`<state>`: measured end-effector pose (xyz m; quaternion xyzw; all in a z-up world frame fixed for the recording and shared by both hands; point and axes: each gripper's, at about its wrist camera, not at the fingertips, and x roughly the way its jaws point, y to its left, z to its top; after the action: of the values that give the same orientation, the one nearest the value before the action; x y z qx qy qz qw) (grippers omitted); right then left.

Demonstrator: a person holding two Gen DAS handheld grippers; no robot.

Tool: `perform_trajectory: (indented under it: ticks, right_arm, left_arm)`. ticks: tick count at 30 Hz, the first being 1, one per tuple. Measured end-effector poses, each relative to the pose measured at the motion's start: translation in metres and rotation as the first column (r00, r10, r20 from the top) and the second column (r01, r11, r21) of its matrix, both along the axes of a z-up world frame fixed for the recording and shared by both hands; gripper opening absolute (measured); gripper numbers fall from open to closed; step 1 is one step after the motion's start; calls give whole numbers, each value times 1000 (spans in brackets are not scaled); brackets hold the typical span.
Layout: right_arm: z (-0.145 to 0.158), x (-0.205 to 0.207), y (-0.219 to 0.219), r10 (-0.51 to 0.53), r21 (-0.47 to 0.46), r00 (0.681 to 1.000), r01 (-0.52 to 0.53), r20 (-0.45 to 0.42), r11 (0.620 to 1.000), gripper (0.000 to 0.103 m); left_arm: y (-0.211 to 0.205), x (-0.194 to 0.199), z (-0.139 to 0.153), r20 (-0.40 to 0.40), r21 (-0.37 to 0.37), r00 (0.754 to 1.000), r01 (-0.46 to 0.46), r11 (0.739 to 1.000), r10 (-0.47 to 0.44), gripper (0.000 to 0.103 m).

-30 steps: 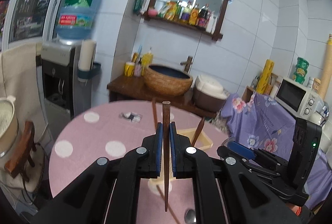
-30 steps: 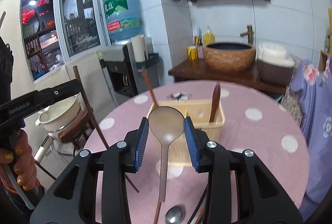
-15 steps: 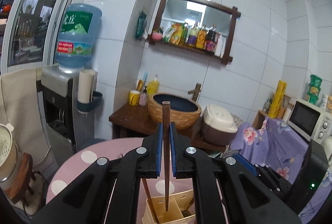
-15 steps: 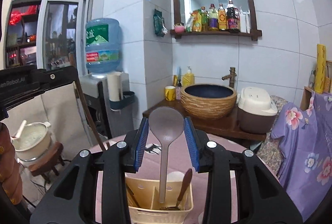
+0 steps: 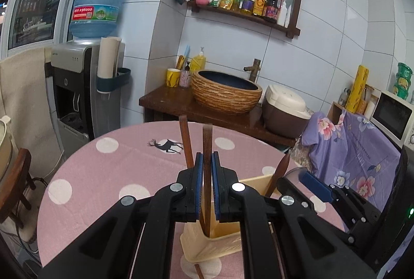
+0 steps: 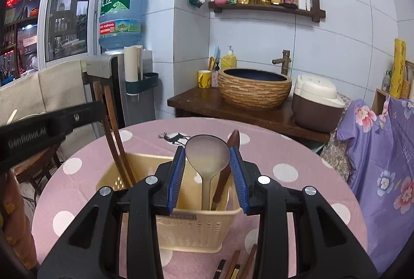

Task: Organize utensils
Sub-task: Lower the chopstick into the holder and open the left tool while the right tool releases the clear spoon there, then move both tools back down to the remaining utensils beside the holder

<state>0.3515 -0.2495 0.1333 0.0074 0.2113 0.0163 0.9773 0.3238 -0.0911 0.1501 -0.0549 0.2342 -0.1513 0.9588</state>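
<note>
A beige slotted utensil holder [image 6: 196, 227] stands on the pink dotted table [image 5: 116, 175]. My left gripper [image 5: 207, 157] is closing, its pads pressing on an upright brown chopstick [image 5: 207, 139] whose lower end reaches into the holder [image 5: 222, 240]. A second chopstick [image 5: 185, 139] leans in the same end of the holder. My right gripper [image 6: 207, 167] is shut on the bowl of a grey ladle-like spoon [image 6: 207, 155]. The spoon's handle points down into the holder, beside a wooden spoon [image 6: 227, 170] that stands there.
Loose chopsticks [image 6: 238, 263] lie on the table in front of the holder. Behind the table are a wooden counter with a woven basin [image 5: 227, 95], a rice cooker [image 5: 284, 111] and a water dispenser [image 5: 75, 87]. A purple flowered cloth [image 6: 383, 155] hangs at the right.
Both grippers rose over the holder and then came down. The lower ends of the chopstick and the grey spoon are now inside the holder.
</note>
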Motion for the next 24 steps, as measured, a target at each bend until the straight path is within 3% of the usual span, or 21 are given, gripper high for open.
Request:
perform_trajectory:
  ticks: [8, 10, 11, 14, 16, 17, 18, 19, 24]
  right_arm:
    - [-11, -2, -2, 0, 2, 1000, 0, -15, 1000, 36]
    - [-12, -4, -4, 7, 14, 1000, -7, -12, 1000, 42]
    - [-11, -5, -5, 6, 18, 1000, -5, -10, 1000, 50]
    - [-12, -14, -11, -12, 42, 1000, 13, -20, 999, 50]
    - [-14, -21, -15, -42, 57, 998, 44, -47, 997, 50]
    - [-16, -27, -15, -62, 54, 996, 66, -72, 996, 50]
    - [-19, -32, -14, -72, 46, 993, 76, -98, 996, 50]
    - [-20, -37, -13, -72, 44, 990, 78, -119, 996, 50]
    - [-46, -75, -3, -35, 84, 969, 57, -245, 995, 50]
  left_arm:
    - [0, 6, -18, -56, 6, 998, 8, 1000, -8, 3]
    - [1, 3, -18, -59, -1, 998, 16, 1000, -16, 3]
    - [3, 0, -19, -56, -11, 998, 18, 1000, -19, 3]
    - [8, -12, -20, -51, -19, 998, 19, 1000, -20, 3]
    - [13, -21, -24, -57, -18, 998, 21, 1000, -22, 10]
    - [15, -25, -27, -64, -13, 998, 20, 1000, -20, 23]
    - [18, -31, -31, -74, -9, 997, 11, 1000, -12, 43]
    - [21, -36, -35, -80, -10, 997, 4, 1000, -5, 50]
    - [37, -55, -65, -153, 13, 988, -32, 999, 34, 54]
